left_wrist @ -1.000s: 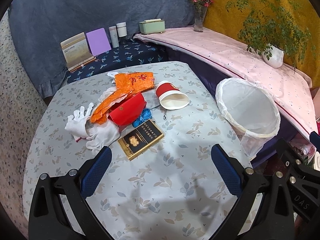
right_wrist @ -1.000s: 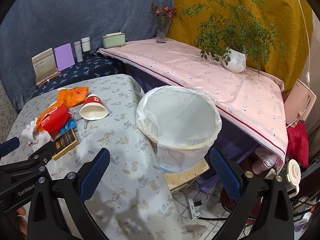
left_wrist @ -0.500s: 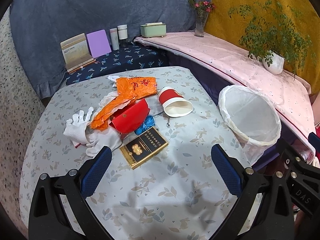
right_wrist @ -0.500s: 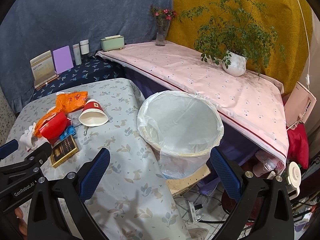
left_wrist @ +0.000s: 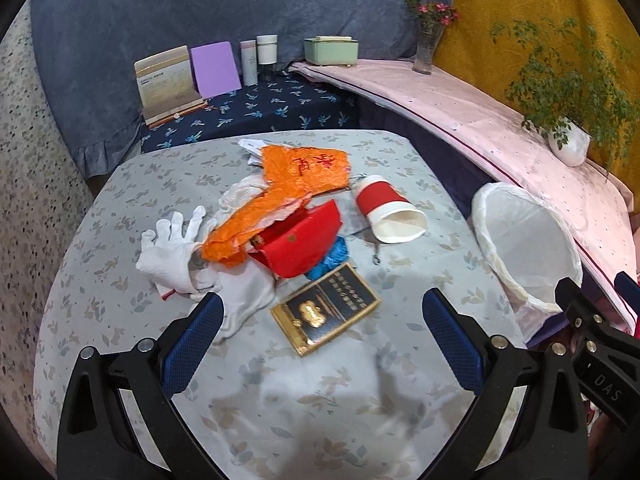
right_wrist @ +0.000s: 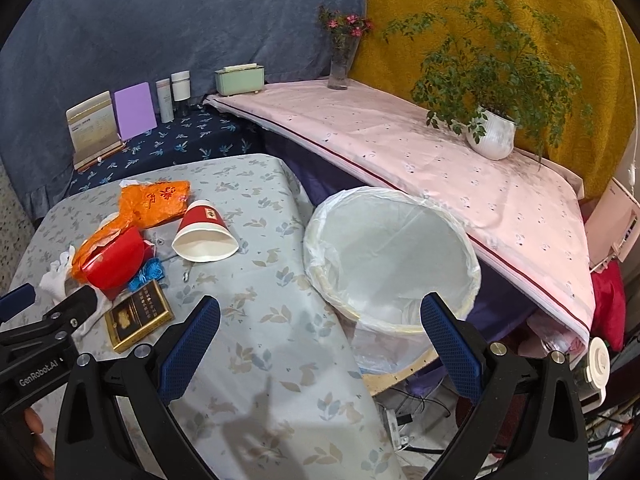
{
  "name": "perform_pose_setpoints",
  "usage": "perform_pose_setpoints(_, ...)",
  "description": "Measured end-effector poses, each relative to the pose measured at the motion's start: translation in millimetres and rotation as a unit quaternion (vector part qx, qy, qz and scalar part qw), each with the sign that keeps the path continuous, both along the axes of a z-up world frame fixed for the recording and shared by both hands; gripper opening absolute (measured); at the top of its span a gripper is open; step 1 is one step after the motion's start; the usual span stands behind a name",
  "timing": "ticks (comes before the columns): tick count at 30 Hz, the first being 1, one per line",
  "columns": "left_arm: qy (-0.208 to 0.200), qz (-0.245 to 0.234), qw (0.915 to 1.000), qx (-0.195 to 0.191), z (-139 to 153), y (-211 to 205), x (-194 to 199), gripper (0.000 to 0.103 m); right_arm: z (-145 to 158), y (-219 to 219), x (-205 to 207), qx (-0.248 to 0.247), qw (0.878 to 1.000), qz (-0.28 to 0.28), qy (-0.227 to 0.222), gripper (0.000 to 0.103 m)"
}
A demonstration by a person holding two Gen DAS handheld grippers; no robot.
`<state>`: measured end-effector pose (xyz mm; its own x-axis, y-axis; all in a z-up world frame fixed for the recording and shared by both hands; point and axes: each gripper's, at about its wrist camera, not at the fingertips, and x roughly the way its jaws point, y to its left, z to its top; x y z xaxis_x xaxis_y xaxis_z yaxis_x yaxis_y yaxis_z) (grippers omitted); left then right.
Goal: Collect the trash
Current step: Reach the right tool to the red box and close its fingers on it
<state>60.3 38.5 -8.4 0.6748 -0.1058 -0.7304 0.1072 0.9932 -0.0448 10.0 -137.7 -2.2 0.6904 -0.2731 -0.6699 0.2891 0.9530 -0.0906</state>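
One bin (right_wrist: 392, 256), lined with a white bag, stands just off the table's (left_wrist: 320, 392) right edge; its visible interior shows only liner, and its base is cut off by the table edge and the right gripper (right_wrist: 320, 344). Paper cup (left_wrist: 390, 216), red with white inside, lies on its side on the table, mouth toward the bin, nothing visible in it. Trash pile sits mid-table: orange wrapper (left_wrist: 296, 184) over a red pouch (left_wrist: 298, 242), blue scrap (left_wrist: 334, 256) mostly hidden under the pouch, white gloves (left_wrist: 180, 248) to the left, black-and-gold box (left_wrist: 326, 308) nearest the left gripper (left_wrist: 322, 332). Both grippers empty, jaws spread wide: left above the table near the box, right over the table edge beside the bin. Small metal item (left_wrist: 376, 254) near the cup: too small to identify.
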Motion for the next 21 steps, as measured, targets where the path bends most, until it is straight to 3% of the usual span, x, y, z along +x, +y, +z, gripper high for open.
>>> perform_pose_setpoints(14, 0.032, 0.094, 0.995, -0.004, -34, 100, 57, 0.095, -22, 53, 58, 0.01, 0.999, 0.048, 0.021, 0.096)
perform_pose_setpoints(21, 0.039, 0.111, 0.9931, -0.002, -44, 122, 69, 0.095, -26, 83, 82, 0.039, 0.996, 0.074, 0.024, 0.096)
